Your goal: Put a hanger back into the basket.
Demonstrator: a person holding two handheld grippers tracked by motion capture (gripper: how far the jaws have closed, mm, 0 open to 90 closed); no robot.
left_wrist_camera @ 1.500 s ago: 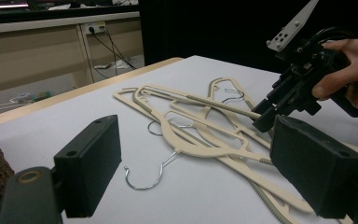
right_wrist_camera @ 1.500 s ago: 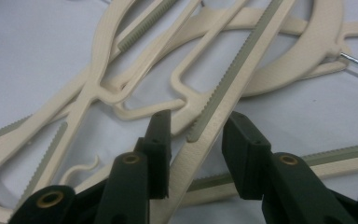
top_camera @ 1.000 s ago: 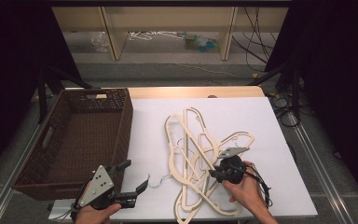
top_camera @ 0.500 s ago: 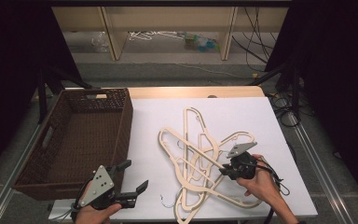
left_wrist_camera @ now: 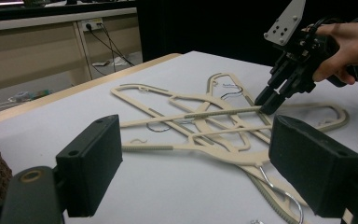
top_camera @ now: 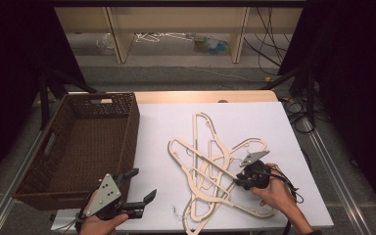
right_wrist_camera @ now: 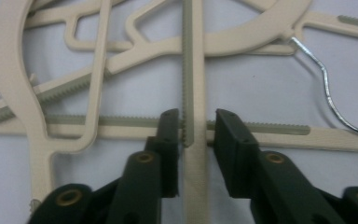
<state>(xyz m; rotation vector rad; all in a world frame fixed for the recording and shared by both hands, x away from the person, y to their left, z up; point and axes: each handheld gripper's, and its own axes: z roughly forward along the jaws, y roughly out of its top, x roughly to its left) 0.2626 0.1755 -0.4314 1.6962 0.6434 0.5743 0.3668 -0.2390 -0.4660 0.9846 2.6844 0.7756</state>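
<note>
1. The hangers (top_camera: pixel 215 171), a tangled beige pile, lie on the white table (top_camera: pixel 254 117) right of centre; bare surface remains toward the far edge and between the pile and the wicker basket (top_camera: pixel 78 147) at the table's left.
2. The right hand (top_camera: pixel 274 191) reaches in from the near right edge, its gripper angled down and left into the pile.
3. The left hand (top_camera: pixel 100 223) sits at the near edge, just beside the basket's corner.
4. The right gripper (right_wrist_camera: pixel 193 128) straddles one ribbed hanger bar; its jaws have just been opening, and a gap shows at the right jaw.
5. The left gripper (top_camera: pixel 139 188) is spread wide, with nothing between its jaws.
</note>
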